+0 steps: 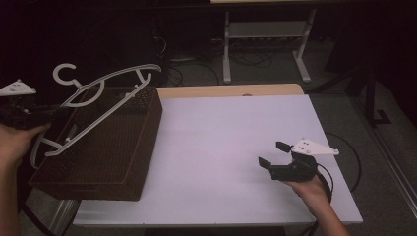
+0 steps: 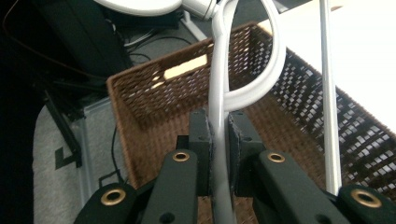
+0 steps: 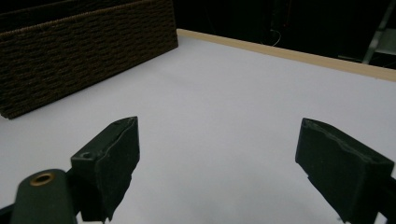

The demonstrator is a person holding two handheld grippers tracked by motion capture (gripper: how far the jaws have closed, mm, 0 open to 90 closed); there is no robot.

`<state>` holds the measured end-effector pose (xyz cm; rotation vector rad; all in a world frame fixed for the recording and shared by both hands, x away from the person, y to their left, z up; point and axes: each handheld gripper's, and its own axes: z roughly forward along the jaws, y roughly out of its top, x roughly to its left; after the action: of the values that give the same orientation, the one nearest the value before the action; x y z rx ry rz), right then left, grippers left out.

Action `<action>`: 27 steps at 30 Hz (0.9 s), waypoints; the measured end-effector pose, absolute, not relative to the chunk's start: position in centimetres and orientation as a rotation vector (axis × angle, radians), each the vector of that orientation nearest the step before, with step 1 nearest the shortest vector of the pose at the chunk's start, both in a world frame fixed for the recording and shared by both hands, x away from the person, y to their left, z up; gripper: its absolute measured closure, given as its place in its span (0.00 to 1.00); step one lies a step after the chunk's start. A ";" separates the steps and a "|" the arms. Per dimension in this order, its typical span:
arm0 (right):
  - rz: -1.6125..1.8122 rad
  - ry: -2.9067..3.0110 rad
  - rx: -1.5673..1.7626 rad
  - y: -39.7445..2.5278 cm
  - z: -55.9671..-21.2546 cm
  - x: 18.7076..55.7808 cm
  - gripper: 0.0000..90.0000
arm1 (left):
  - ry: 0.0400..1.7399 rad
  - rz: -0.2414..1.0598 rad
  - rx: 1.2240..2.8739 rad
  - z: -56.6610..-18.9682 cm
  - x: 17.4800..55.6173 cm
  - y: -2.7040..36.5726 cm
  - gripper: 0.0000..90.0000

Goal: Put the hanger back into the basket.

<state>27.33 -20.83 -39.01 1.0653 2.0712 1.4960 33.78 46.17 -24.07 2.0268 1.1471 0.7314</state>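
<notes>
At the left of the high view, the left gripper (image 1: pixel 29 118) holds a white plastic hanger (image 1: pixel 105 81) in the air above a brown woven basket (image 1: pixel 125 162), which stands on the left end of the white bench (image 1: pixel 221 132). In the left gripper view the jaws are closed tight on one thin arm of the hanger (image 2: pixel 217 93), and the curved parts rise toward the top of the frame over the open basket (image 2: pixel 154 102). The hook points to the upper left in the high view. I think the hanger is light and quite stiff, but its smooth round plastic can slip or turn between the pads, so a firm hold near the middle of an arm looks better than a hold at the thin end. At the lower right of the high view, the right gripper (image 1: pixel 275 156) waits low over the bare bench, and its jaws are wide apart with nothing between them.
</notes>
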 end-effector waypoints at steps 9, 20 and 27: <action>1.493 2.069 1.068 -20.9 -39.0 27.4 0.15 | 1.213 0.748 2.078 -26.0 34.2 47.5 0.91; 1.493 2.068 1.074 -20.9 -39.0 27.4 0.15 | 1.271 0.755 2.148 -28.7 34.7 47.5 0.91; 1.494 2.066 1.072 -20.9 -39.0 27.4 0.15 | 1.289 0.745 2.171 -29.9 35.0 47.2 0.91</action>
<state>27.44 -20.94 -39.03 1.0718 2.0659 1.4944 34.98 47.19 -29.91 2.1712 1.2892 0.7445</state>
